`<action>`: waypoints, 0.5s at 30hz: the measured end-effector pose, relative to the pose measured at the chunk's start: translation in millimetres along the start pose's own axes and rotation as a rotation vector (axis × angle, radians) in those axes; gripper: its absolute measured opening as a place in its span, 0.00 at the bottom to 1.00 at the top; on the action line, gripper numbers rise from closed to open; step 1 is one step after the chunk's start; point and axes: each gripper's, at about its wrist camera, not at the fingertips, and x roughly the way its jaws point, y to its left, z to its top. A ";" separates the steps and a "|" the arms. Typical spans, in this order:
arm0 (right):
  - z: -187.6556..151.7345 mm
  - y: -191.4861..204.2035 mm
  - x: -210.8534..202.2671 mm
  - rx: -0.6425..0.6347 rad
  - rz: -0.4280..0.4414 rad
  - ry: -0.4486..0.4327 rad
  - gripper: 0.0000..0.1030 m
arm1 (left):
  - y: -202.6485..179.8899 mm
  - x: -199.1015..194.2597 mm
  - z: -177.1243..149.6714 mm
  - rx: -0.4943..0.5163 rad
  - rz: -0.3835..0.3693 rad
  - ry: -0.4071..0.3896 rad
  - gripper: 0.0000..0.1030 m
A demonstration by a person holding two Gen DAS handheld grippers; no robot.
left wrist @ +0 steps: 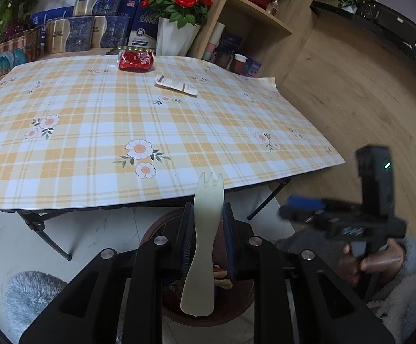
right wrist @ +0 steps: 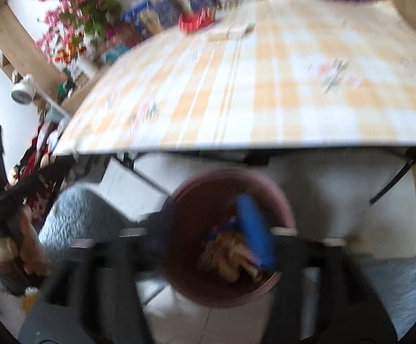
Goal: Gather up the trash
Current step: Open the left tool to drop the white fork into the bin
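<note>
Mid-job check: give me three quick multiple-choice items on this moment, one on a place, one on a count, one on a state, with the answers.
1. Where does the round brown trash bin stand?
A. on the table
B. on the floor by the table's near edge
C. on the shelf

2. How many pieces of trash lie on the yellow checked tablecloth?
A. two
B. four
C. none

3. What is the left gripper doing?
A. open and empty
B. shut on a cup
C. shut on the pale plastic fork

Answers: 1 B, the bin sits on the pale floor below the table edge. 2 A, only the crushed red can and the flat white wrapper. 3 C, the fingers clamp the fork's handle, tines forward.
</note>
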 end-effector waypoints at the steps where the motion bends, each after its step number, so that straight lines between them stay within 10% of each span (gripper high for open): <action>1: 2.3 0.7 -5.4 -0.025 -0.021 -0.033 0.81 | -0.9 3.7 -1.5 0.013 0.000 0.007 0.20; 8: 1.6 -5.4 -27.2 -0.151 -0.097 -0.185 0.94 | -6.9 33.2 -11.7 0.075 -0.002 0.073 0.20; 15: -4.0 -1.7 -5.3 -0.177 -0.143 -0.140 0.94 | -5.2 65.9 -25.3 0.087 0.035 0.189 0.20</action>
